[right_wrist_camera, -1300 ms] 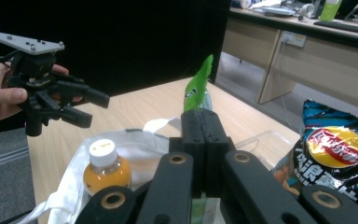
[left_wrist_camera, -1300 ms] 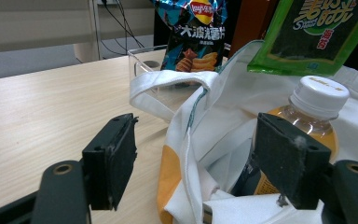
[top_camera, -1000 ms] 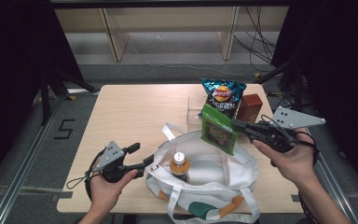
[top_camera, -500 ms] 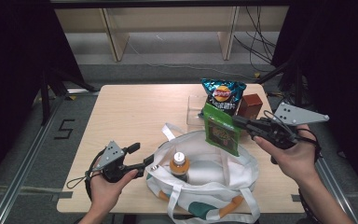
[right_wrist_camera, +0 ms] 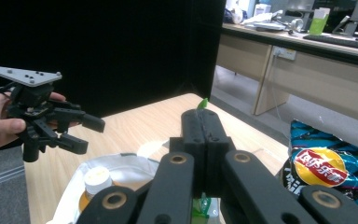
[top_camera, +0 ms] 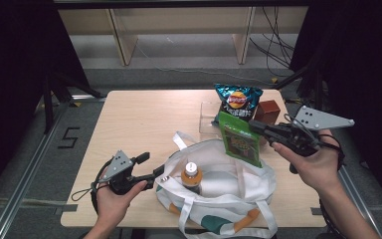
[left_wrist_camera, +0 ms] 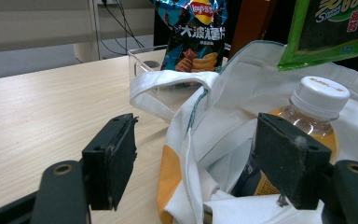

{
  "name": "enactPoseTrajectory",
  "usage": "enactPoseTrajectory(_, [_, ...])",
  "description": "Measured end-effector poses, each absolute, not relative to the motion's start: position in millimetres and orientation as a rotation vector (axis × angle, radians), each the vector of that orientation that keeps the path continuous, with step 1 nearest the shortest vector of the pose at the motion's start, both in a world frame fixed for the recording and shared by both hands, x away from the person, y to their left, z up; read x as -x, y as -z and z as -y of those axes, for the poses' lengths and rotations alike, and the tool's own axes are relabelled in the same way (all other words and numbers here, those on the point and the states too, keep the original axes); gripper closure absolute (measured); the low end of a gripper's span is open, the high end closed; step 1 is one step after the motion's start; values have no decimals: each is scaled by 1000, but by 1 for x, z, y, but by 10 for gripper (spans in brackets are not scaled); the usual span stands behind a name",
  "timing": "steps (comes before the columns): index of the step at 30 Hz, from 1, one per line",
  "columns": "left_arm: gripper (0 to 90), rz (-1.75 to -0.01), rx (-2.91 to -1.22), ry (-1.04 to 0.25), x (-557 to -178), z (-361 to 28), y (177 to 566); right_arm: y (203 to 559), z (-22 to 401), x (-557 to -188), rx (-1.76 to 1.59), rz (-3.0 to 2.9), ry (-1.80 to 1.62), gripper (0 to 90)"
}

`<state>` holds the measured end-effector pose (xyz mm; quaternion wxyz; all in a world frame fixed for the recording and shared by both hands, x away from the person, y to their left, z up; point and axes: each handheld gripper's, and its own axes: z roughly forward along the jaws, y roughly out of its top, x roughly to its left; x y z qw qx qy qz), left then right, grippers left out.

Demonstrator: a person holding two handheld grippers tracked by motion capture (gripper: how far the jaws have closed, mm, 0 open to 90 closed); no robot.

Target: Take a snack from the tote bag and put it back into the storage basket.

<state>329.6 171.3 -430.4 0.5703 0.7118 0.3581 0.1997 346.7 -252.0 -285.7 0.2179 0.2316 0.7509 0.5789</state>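
While gripped, green packet (top_camera: 239, 141) aloft.

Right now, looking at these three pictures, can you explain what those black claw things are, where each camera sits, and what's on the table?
A person holds a hand-operated two-jaw tool in each hand. One camera looks down from above; one rides on each tool.

The right gripper is shut on a flat green snack packet, hanging over an open white cloth tote bag. The left gripper is open at the bag's rim.

A plastic bottle of orange drink with a white cap stands in the bag. Behind it on the light wooden table are a blue crisp bag, a clear plastic box and a brown box.
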Motion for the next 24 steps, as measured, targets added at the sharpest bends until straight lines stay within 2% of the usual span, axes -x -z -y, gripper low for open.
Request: enactPoseTrajectory(24, [290,-840,-1669,-470,-330,-172,430,250,259,-357,-629,-1944,-1654,900])
